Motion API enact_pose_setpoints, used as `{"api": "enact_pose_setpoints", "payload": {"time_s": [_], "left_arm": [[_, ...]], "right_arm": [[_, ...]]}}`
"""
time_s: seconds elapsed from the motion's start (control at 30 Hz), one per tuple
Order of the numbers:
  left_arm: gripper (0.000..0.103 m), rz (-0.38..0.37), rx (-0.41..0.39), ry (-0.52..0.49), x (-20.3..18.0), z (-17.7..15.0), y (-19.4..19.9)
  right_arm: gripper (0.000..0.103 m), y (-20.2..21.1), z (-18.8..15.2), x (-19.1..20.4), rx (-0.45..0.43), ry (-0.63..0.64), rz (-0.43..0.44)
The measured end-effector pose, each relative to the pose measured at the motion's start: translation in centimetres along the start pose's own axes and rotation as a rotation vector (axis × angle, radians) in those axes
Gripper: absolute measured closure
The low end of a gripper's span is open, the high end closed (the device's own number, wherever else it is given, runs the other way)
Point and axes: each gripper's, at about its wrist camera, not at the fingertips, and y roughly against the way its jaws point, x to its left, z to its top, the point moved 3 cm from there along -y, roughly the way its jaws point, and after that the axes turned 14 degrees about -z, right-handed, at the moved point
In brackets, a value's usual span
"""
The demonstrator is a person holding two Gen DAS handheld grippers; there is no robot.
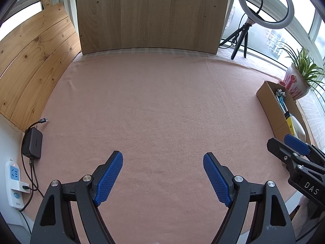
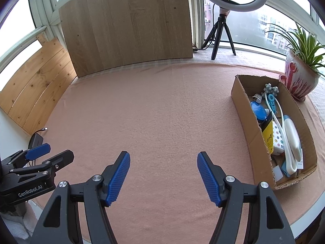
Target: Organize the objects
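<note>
Left gripper [image 1: 163, 178] and right gripper [image 2: 163, 178], both spread wide and empty; small items already gathered in cardboard box [image 2: 241, 101], table [image 2: 152, 111] bare.

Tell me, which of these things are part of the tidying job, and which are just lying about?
Part of the job:
- cardboard box with small household items inside
- left gripper, open
- right gripper, open

Just lying about:
- ring light on its tripod
- potted plant
- black charger
- power strip
- wooden boards
- pink cloth
</note>
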Motion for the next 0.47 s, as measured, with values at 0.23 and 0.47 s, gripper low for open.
{"api": "enact_pose_setpoints", "payload": {"time_s": [0.23, 0.47], "left_arm": [[0.019, -0.007, -0.008, -0.001, -0.06, -0.16, -0.17], [0.019, -0.004, 0.006, -0.005, -0.10, -0.29, -0.43]], "right_arm": [[0.038, -0.09, -0.05, -0.03, 0.002, 0.000, 0.000], [0.038, -0.27, -0.14, -0.22, 0.005, 0.000, 0.002]]}}
